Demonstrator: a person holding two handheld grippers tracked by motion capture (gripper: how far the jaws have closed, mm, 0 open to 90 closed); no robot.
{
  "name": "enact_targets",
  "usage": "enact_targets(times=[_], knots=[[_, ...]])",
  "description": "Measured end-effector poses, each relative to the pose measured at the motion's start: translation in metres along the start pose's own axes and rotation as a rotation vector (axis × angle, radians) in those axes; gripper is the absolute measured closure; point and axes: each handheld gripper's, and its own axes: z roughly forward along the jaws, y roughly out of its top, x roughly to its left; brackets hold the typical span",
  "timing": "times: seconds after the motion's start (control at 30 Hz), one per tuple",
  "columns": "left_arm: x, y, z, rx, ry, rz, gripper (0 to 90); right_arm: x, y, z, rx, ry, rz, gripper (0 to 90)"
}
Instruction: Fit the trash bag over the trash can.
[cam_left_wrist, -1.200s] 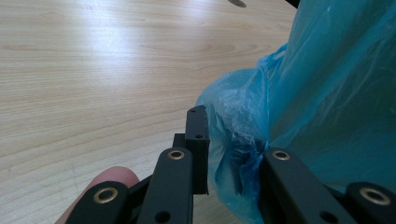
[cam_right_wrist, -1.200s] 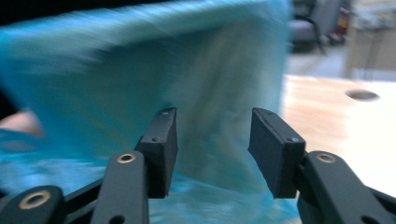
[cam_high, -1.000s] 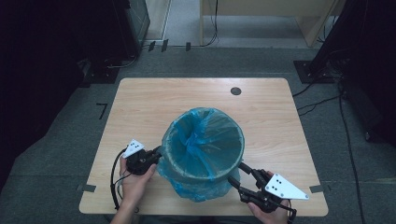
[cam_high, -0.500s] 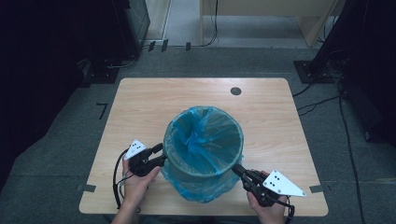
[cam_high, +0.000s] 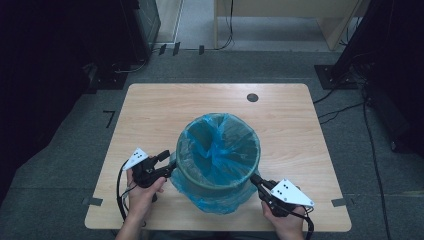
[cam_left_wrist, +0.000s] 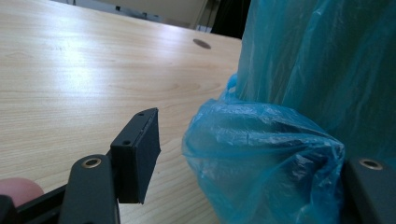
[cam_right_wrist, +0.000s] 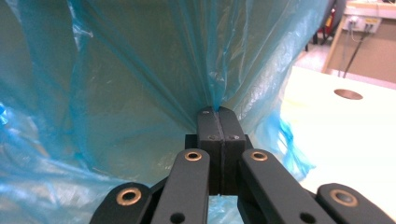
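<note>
Since a moment ago the right gripper (cam_right_wrist: 219, 114) has snapped tight on the thin, soft, slippery blue bag (cam_high: 210, 197) at the bin's (cam_high: 218, 150) 5 o'clock, while the left gripper (cam_high: 167, 162) has just been opening, loose plastic between its jaws, at 8 o'clock.

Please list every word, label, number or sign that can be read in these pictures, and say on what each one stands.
"7": a dark mark on the grey floor, left of the table.
Bin, blue bag, grippers: no text.
</note>
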Motion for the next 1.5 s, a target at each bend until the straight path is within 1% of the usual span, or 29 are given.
enact_targets(times=[0.07,0.1,0.17,0.23,0.27,0.3,0.33,0.4,0.43,0.47,0.5,0.53,0.57,0.6,0.63,0.7,0.73,0.77,0.8,0.87,0.93,1.0,1.03,1.1,1.2,1.3,1.37,1.43,1.5], knots=[[0.002,0.001,-0.002,-0.008,-0.002,-0.008,33.6,-0.002,-0.001,0.001,0.005,-0.016,0.002,90.0],[0.003,0.001,-0.004,-0.011,-0.007,-0.013,34.4,-0.003,-0.001,0.0,0.0,-0.018,0.011,90.0],[0.005,0.002,-0.006,-0.022,-0.02,-0.026,35.7,-0.006,0.0,-0.002,-0.019,0.003,0.043,90.0],[0.006,0.003,-0.008,-0.03,-0.039,-0.033,37.4,-0.006,0.002,-0.006,-0.046,0.011,0.044,75.8],[0.006,0.004,-0.008,-0.035,-0.046,-0.04,37.5,-0.006,0.003,-0.008,-0.057,0.011,0.038,69.8],[0.006,0.005,-0.009,-0.035,-0.044,-0.039,37.3,-0.005,0.005,-0.012,-0.071,0.004,0.037,66.0],[0.005,0.005,-0.009,-0.035,-0.039,-0.037,36.8,-0.004,0.006,-0.014,-0.081,0.004,0.034,63.5],[0.005,0.006,-0.01,-0.038,-0.028,-0.033,35.8,0.001,0.009,-0.022,-0.103,-0.006,0.02,63.2],[0.004,0.006,-0.009,-0.029,-0.003,-0.022,35.1,0.004,0.011,-0.026,-0.116,-0.008,0.006,63.8],[0.004,0.005,-0.008,-0.017,0.024,-0.01,34.8,0.008,0.013,-0.03,-0.129,-0.006,-0.006,66.1],[0.004,0.005,-0.007,-0.002,0.06,-0.001,34.8,0.011,0.013,-0.033,-0.138,0.003,-0.008,68.0],[0.004,0.004,-0.006,0.003,0.067,-0.001,34.8,0.017,0.013,-0.034,-0.15,0.014,-0.004,69.2],[0.004,0.003,-0.005,0.003,0.065,-0.012,34.8,0.021,0.013,-0.034,-0.158,0.024,-0.009,69.8],[0.003,0.003,-0.004,0.011,0.065,-0.007,34.8,0.028,0.013,-0.033,-0.16,0.045,-0.014,71.0],[0.002,0.002,-0.003,0.014,0.068,0.001,34.9,0.038,0.012,-0.03,-0.166,0.071,-0.039,71.2],[-0.003,0.002,-0.001,0.02,0.073,0.027,35.0,0.054,0.011,-0.027,-0.166,0.108,-0.075,71.5],[-0.005,0.002,-0.001,0.022,0.069,0.038,35.0,0.062,0.01,-0.025,-0.161,0.132,-0.088,71.4],[-0.006,0.002,0.0,0.02,0.061,0.041,35.1,0.071,0.008,-0.021,-0.152,0.157,-0.106,71.0],[-0.007,0.002,0.0,0.021,0.056,0.046,35.1,0.077,0.007,-0.018,-0.139,0.169,-0.117,69.9],[-0.01,0.002,0.002,0.028,0.05,0.054,35.2,0.085,0.004,-0.011,-0.123,0.169,-0.14,68.0],[-0.011,0.001,0.002,0.034,0.042,0.063,35.5,0.09,0.002,-0.003,-0.102,0.134,-0.152,65.9],[-0.014,0.0,0.003,0.037,0.033,0.066,35.9,0.089,0.002,0.001,-0.103,0.134,-0.141,66.1],[-0.015,0.0,0.004,0.039,0.027,0.071,36.1,0.088,0.002,0.002,-0.099,0.12,-0.147,66.0],[-0.018,-0.001,0.005,0.046,0.015,0.08,36.6,0.085,0.002,0.003,-0.097,0.098,-0.144,65.8],[-0.025,-0.002,0.009,0.057,-0.002,0.095,37.3,0.074,0.003,0.003,-0.095,0.052,-0.121,64.6],[-0.032,-0.003,0.013,0.055,0.003,0.101,38.7,0.056,0.004,0.004,-0.083,0.015,-0.063,63.3],[-0.038,-0.004,0.016,0.051,0.002,0.108,38.8,0.042,0.006,0.006,-0.081,0.006,-0.025,63.1],[-0.044,-0.005,0.02,0.05,0.003,0.114,38.6,0.031,0.007,0.011,-0.081,-0.014,-0.005,61.3],[-0.051,-0.006,0.024,0.051,-0.002,0.12,38.0,0.02,0.01,0.018,-0.069,-0.029,0.009,60.5]])
